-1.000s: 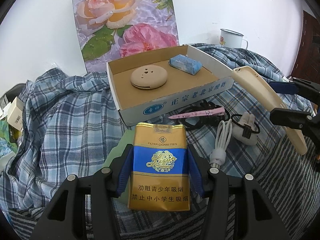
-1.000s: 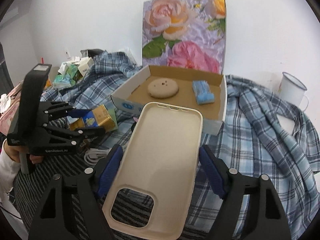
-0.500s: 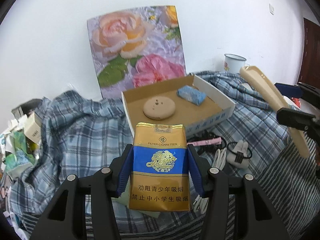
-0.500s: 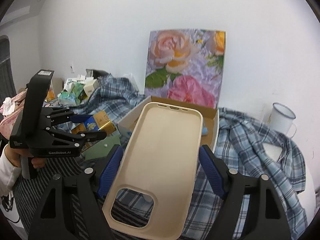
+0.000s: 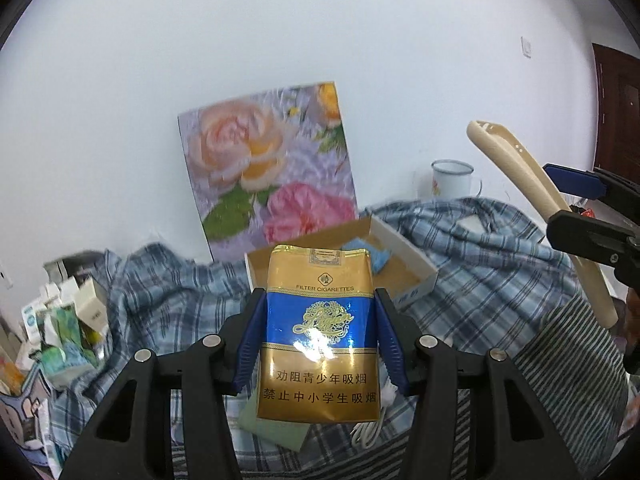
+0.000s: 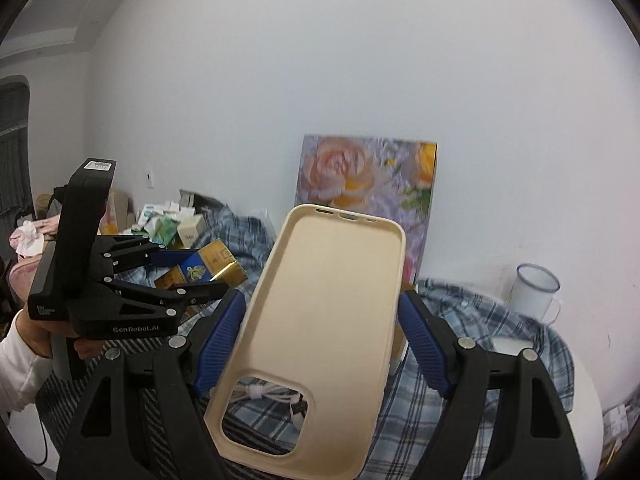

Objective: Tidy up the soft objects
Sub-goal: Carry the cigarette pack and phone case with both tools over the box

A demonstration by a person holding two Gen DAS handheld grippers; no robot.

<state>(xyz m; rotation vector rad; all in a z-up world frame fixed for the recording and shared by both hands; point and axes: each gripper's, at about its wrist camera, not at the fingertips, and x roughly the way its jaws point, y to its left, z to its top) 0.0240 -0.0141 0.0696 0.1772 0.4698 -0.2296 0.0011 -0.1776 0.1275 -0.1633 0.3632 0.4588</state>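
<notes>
My left gripper is shut on a gold and blue soft cigarette pack, held upright well above the table; it also shows in the right wrist view. My right gripper is shut on a beige phone case, also held high; the case shows edge-on in the left wrist view. Beyond the pack lies the open cardboard box with a blue sponge in it. The box's other contents are hidden behind the pack.
A rose picture leans on the white wall behind the box. A white enamel mug stands at the right. Plaid cloth covers the table. Small cartons pile at the left. A white cable lies below the phone case.
Both grippers have risen and pulled back from the table with their objects held. The box and table items have dropped lower and farther away in both views.
</notes>
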